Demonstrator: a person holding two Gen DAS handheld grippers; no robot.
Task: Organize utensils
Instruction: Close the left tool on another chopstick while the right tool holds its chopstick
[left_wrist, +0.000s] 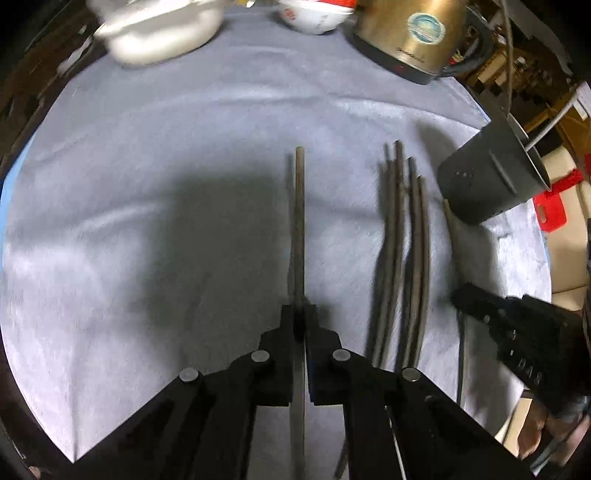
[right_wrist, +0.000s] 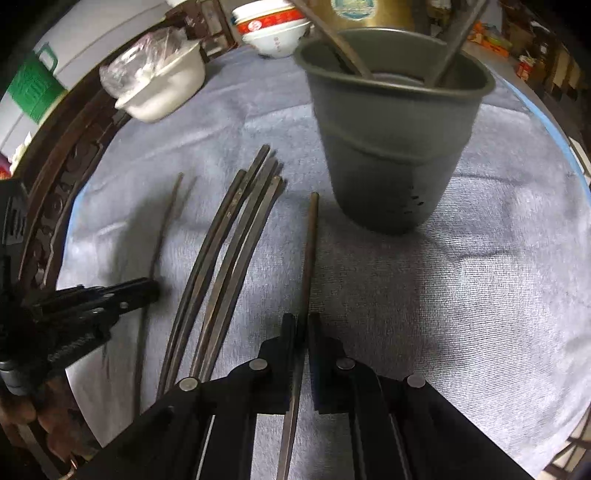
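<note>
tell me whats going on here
A person is sorting chopsticks on a cloth-covered table with a claw in each hand. The left claw is shut on one chopstick, the right claw on another. Several more lie between them, and the grey cup already holds a few.

No legible text on any object

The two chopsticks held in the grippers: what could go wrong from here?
1. Each gripper (left gripper, right gripper) pinches one chopstick near one end, so the long free end may swing or slip.
2. The grey holder already has utensils leaning in it; a tip could catch them or its rim.
</note>
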